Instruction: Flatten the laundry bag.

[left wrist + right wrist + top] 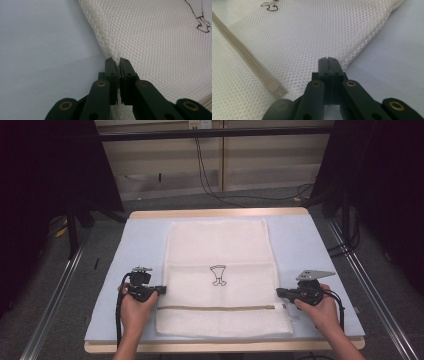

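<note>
High view: your left gripper sits at the left edge of the white mesh laundry bag, your right gripper at its right edge, both just far of the zipper. The bag lies flat in the middle of the pale blue mat, long side running near to far, with a small black drawing at its centre. The zipper crosses the bag left to right near the near end, and its pull is at the right end, just beside your right gripper.

Left gripper view: jaws closed on the bag's edge fold, mesh pinched between the tips, mat to the left.

Right gripper view: jaws pressed together at the bag's edge; tips rest on the mesh, but you can't tell from here whether fabric is caught between them. The zipper end lies just left of the jaws.
</note>
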The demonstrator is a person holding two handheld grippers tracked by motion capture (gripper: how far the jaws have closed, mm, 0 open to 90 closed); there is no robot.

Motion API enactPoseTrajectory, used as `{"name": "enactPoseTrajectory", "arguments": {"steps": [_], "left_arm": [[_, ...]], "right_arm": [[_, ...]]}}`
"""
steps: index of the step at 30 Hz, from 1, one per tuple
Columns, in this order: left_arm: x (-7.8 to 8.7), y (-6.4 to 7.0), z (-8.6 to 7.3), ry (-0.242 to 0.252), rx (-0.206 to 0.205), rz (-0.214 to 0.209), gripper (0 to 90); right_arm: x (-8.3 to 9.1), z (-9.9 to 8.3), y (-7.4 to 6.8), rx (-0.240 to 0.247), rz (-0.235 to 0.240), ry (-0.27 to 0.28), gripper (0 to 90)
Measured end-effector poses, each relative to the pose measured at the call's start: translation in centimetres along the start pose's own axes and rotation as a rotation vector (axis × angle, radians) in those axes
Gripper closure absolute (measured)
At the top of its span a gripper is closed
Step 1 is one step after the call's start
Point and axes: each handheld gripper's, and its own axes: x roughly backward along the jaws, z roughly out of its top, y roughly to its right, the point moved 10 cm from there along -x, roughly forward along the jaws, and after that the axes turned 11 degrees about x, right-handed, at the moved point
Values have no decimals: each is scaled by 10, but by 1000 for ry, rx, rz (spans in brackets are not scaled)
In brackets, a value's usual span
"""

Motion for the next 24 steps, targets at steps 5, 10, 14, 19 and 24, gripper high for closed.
{"name": "enactPoseTrajectory", "arguments": {"steps": [5, 10, 14, 19, 24], "left_arm": [[4, -8, 2, 8, 21, 1, 869], [7, -16, 2, 15, 40, -2, 868], [11, -17, 4, 17, 46, 2, 833], [18, -10, 5, 26, 44, 54, 720], [24, -3, 9, 41, 40, 41, 679]], "right_arm": [[-3, 3, -3, 8, 10, 12, 900], [-9, 7, -7, 25, 3, 19, 900], [-10, 8, -8, 54, 0, 18, 897], [-3, 9, -8, 89, -20, 36, 772], [5, 11, -9, 109, -25, 64, 775]]}}
